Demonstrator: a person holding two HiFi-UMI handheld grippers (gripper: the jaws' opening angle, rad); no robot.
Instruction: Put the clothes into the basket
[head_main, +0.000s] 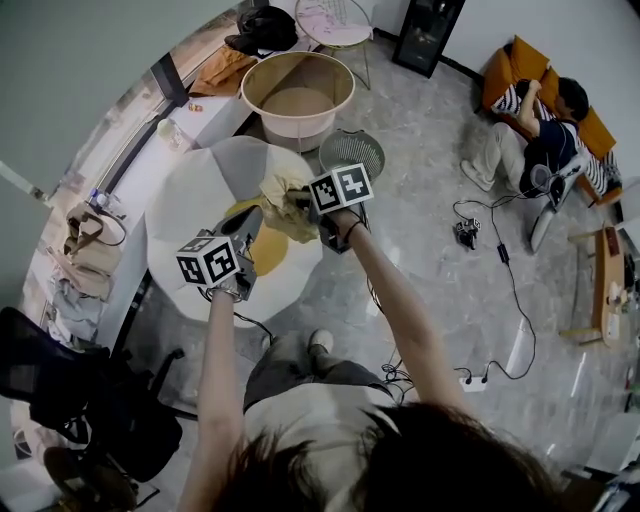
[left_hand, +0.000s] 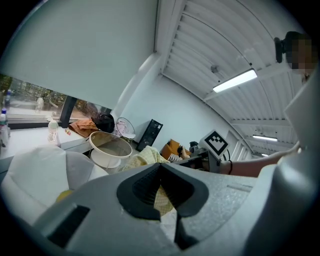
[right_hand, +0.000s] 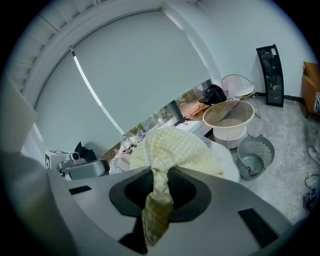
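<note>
A yellow checked cloth (head_main: 284, 212) hangs between my two grippers above the round white table (head_main: 190, 195). My left gripper (head_main: 250, 228) is shut on one end of it; in the left gripper view the cloth (left_hand: 161, 199) is pinched between the dark pads. My right gripper (head_main: 302, 204) is shut on the other end, and the cloth (right_hand: 172, 150) bunches out beyond its jaws in the right gripper view. The cream basket (head_main: 298, 95) stands on the floor beyond the table, its inside in view (right_hand: 229, 116). On the table under the cloth lies something yellow (head_main: 268, 252).
A grey mesh bin (head_main: 351, 152) stands between table and basket. Clothes lie on the counter (head_main: 85, 250) at the left. A person sits on an orange seat (head_main: 535, 120) at the right, with cables (head_main: 500, 250) on the floor. A black chair (head_main: 60, 390) is at the lower left.
</note>
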